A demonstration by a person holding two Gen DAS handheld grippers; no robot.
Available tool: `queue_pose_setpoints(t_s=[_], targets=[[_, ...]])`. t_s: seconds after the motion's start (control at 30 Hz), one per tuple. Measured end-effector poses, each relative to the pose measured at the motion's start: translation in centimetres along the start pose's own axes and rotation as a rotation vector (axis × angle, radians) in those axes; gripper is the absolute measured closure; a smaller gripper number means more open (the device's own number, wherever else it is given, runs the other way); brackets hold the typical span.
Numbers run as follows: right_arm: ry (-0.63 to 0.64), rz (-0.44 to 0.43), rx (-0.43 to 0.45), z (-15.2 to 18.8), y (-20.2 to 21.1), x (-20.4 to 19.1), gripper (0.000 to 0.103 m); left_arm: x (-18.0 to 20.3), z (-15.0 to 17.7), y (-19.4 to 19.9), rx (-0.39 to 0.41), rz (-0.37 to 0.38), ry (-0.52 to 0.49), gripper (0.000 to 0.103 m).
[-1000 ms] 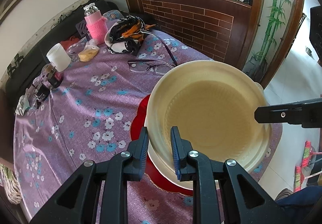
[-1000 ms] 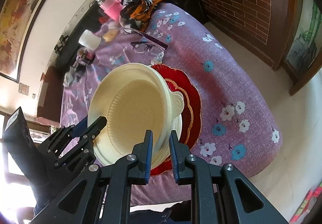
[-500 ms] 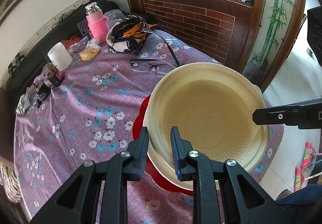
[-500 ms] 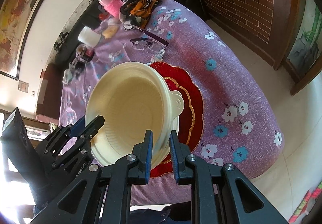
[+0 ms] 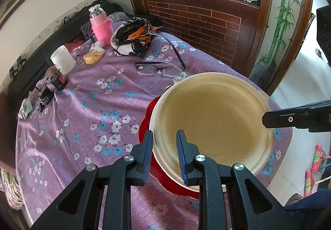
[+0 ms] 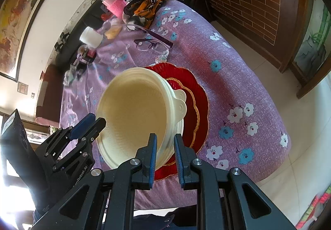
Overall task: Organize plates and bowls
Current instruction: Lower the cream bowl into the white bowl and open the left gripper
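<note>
Both grippers clamp the rim of a cream bowl [image 5: 213, 118]: the left gripper [image 5: 164, 148] on the near edge, the right gripper [image 6: 164, 148] on the opposite side. The bowl hangs tilted just above a white dish on a red plate [image 6: 198, 106] on the purple tablecloth [image 5: 86, 106]. With such thin rim grips, it could slip or land crooked. Compared with a second ago, the bowl sits slightly lower; both grips are unchanged.

Open cloth at nine o'clock, clutter beyond

The surface [image 5: 86, 118] lay bare left of the bowl [image 5: 213, 118]; glasses [image 5: 159, 68] blocked twelve o'clock, jars [image 5: 55, 83] crowded ten.
</note>
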State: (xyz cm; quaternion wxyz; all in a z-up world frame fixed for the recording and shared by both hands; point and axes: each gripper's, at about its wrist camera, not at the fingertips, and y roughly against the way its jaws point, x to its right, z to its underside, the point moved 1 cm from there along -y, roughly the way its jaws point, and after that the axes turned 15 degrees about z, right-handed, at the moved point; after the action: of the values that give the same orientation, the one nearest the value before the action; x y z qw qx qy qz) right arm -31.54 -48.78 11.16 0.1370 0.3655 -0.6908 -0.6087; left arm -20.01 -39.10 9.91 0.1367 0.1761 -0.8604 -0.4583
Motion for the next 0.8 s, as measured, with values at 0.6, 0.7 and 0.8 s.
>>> queue_pose_setpoints(t_s=[0.6,0.7,0.8], targets=[[0.004,0.012,0.031,0.5,1.2,-0.1,0.080,0.2,0.2,0.6,0.017,-0.015,-0.011,0.073],[0.004,0.016,0.034,0.5,1.3,-0.1,0.080,0.2,0.2,0.7,0.020,-0.015,-0.012,0.070],[0.002,0.018,0.040,0.7,1.5,-0.1,0.080,0.3,0.3,0.9,0.024,-0.017,-0.012,0.068]])
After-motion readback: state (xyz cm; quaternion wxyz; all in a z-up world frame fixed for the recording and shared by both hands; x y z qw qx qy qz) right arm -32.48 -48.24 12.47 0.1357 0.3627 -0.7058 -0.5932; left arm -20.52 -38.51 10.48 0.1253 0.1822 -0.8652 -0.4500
